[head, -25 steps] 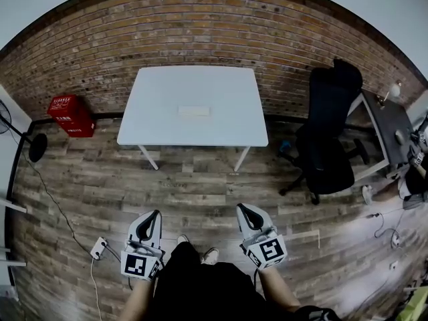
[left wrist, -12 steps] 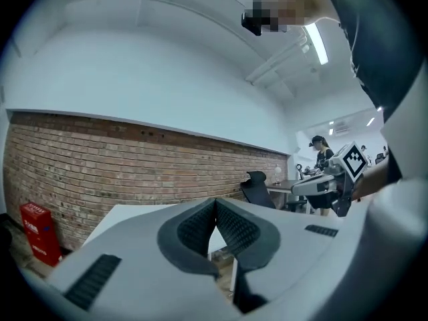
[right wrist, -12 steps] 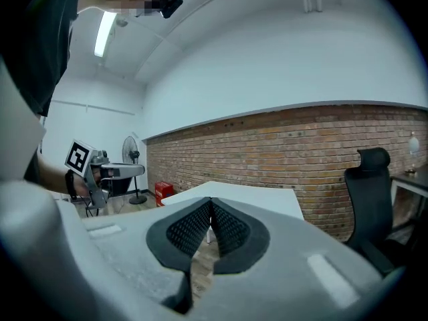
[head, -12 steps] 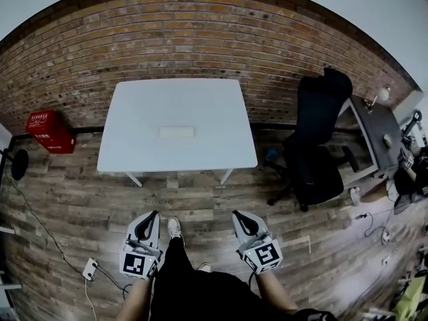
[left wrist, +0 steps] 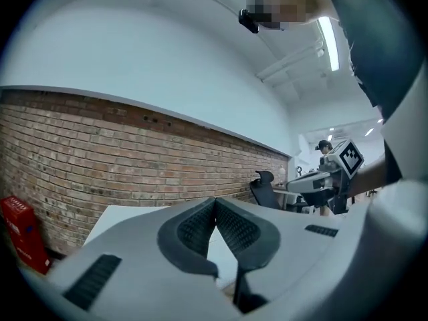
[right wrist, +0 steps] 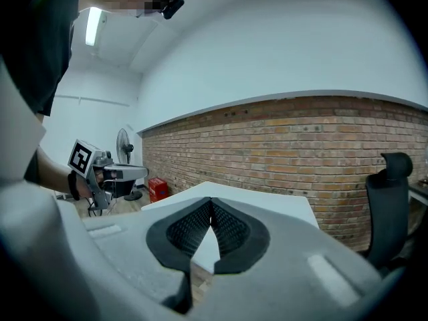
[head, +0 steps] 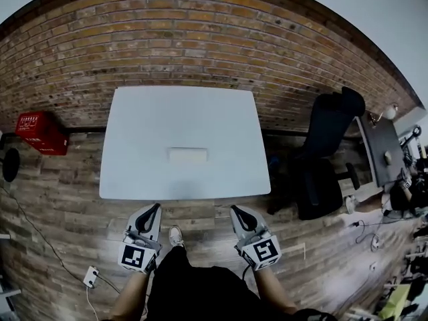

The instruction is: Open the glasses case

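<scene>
You have stepped up to the desk point(head: 147, 126), bringing the unopened glasses case point(head: 188, 155) near your left tool point(head: 155, 208) and right tool point(head: 235, 210), both closed on nothing.

Looked like an office or studio space to me; exposed brick wall point(head: 200, 39), wood-plank floor point(head: 60, 206), plain white table point(head: 154, 119), a black swivel chair point(head: 326, 154) beside a grey desk point(head: 381, 139) with a lamp point(head: 390, 111); strip light point(left wrist: 329, 42) on the ceiling too.
</scene>
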The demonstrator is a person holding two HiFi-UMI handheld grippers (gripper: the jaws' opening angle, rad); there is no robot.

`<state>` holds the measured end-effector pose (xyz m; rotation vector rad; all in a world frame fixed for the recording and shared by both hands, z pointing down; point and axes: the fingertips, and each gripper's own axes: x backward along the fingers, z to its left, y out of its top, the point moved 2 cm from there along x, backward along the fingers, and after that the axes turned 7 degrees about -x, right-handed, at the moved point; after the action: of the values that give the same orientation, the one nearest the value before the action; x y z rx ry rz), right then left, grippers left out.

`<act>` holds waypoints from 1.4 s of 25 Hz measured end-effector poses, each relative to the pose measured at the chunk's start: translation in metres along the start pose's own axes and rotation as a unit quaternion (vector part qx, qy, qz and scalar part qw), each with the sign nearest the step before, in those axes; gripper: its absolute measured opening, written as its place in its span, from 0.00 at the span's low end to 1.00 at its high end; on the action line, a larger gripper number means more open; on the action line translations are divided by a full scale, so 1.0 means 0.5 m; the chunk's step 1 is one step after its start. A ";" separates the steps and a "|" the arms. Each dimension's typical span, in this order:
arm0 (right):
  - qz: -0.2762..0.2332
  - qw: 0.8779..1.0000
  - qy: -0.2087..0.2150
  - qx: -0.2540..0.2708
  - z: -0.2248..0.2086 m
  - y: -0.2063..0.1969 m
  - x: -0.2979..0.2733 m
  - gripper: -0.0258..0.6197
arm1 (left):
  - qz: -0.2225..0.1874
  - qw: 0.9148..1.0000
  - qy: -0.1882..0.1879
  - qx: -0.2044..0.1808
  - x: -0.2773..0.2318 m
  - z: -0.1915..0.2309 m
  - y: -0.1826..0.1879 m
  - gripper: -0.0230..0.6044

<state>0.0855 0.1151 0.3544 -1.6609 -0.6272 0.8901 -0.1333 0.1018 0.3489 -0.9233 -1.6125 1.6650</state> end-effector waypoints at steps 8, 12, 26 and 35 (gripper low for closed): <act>0.022 1.000 -0.008 -0.002 -0.027 0.030 -0.113 0.05 | -0.001 1.000 -0.013 0.002 -0.105 0.117 0.001 0.05; 0.003 1.000 0.003 0.004 -0.053 0.053 -0.147 0.05 | -0.002 1.000 -0.014 0.001 -0.149 0.130 0.005 0.05; 0.062 0.995 0.067 0.042 -0.174 -0.010 -0.229 0.05 | 0.037 0.999 0.038 -0.006 -0.214 0.126 -0.009 0.05; 0.119 0.985 0.111 0.056 -0.201 -0.104 -0.315 0.18 | 0.068 0.997 -0.005 -0.037 -0.260 0.132 -0.081 0.05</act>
<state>0.0781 -0.0512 0.4539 -1.7251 -0.2256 0.8760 -0.1179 -0.0408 0.3966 -1.0851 -1.6605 1.7136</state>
